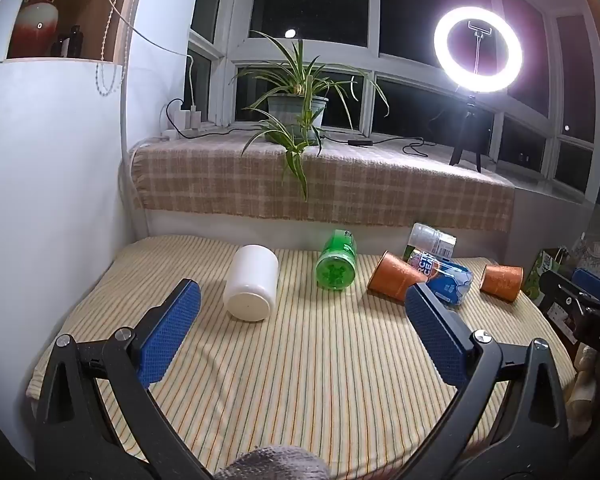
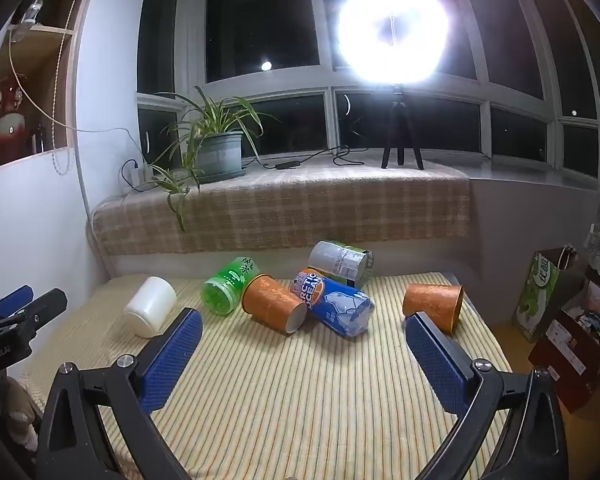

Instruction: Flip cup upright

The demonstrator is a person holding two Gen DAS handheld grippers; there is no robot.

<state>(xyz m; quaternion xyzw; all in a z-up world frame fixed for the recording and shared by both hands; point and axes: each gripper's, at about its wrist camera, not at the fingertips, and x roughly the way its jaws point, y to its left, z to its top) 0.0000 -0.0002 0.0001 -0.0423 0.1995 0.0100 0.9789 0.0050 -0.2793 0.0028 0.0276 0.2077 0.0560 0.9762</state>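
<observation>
Several cups lie on their sides on the striped cloth (image 1: 300,360). A white cup (image 1: 251,282) lies at the left, also in the right wrist view (image 2: 150,306). A green cup (image 1: 336,266) (image 2: 228,286) lies mid-table. One orange cup (image 1: 394,278) (image 2: 274,304) leans by a blue can (image 1: 446,280) (image 2: 336,304). A second orange cup (image 1: 502,282) (image 2: 434,306) lies at the right. My left gripper (image 1: 300,300) is open and empty, short of the cups. My right gripper (image 2: 304,328) is open and empty, short of the cans.
A silver-green can (image 2: 340,264) lies behind the blue can. A checked cloth ledge (image 1: 340,184) holds a potted plant (image 1: 298,110) and a ring light on a tripod (image 1: 476,52). A white wall (image 1: 48,200) stands left. Bags and boxes (image 2: 568,320) stand right of the table.
</observation>
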